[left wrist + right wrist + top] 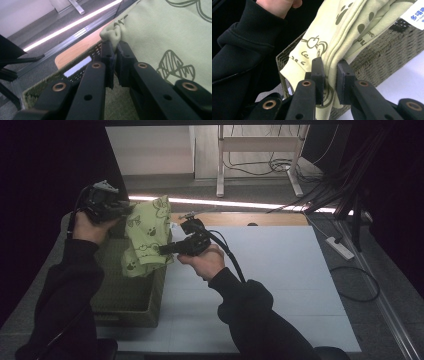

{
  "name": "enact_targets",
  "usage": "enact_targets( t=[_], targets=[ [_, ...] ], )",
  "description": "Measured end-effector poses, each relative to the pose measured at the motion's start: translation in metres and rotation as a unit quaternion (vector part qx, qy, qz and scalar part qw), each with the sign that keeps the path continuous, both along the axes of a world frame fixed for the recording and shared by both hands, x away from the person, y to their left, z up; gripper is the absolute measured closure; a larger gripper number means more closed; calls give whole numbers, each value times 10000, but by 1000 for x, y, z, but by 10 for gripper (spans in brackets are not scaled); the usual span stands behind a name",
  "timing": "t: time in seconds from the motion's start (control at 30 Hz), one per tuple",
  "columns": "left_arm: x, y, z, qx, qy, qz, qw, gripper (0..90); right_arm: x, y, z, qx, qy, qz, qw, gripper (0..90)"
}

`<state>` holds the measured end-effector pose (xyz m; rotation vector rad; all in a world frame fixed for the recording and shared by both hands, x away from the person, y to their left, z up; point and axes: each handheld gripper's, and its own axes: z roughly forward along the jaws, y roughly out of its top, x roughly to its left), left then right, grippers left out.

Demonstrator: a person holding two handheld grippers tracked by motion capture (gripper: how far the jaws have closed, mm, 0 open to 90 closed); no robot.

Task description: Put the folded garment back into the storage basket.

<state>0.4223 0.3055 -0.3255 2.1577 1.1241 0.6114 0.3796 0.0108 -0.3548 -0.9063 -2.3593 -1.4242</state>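
A pale green cloth (148, 234) printed with dark cartoon figures hangs over a woven basket (131, 301) at the table's left. My left gripper (131, 208) is shut on the cloth's upper left corner; in the left gripper view the jaws pinch a bunched fold (112, 35) of the cloth (170, 32). My right gripper (162, 250) is shut on the cloth's lower right edge. Its view shows several folded layers of cloth (329, 72) squeezed between the two pads, over the basket's corner (372, 62). A white label (415, 11) with blue print hangs from the cloth.
The white tabletop (280, 280) stretches to the right of the basket. Behind it run a wooden strip (250, 218), a bright light strip (235, 204) and a white frame's legs (260, 160). Cables and a power strip (340, 247) lie on the floor at right.
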Motion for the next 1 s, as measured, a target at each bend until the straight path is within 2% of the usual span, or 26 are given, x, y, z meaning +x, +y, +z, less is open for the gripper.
enact_targets(
  t=[0.57, 1.0],
  targets=[
    [-6, 30, -23, 118, 220, 274, 9993, 844, -5, 44, -27, -141, 124, 158, 9997, 776],
    [-6, 46, -46, 304, 473, 487, 9972, 844, -10, 72, -51, -157, 343, 161, 9992, 775]
  ],
)
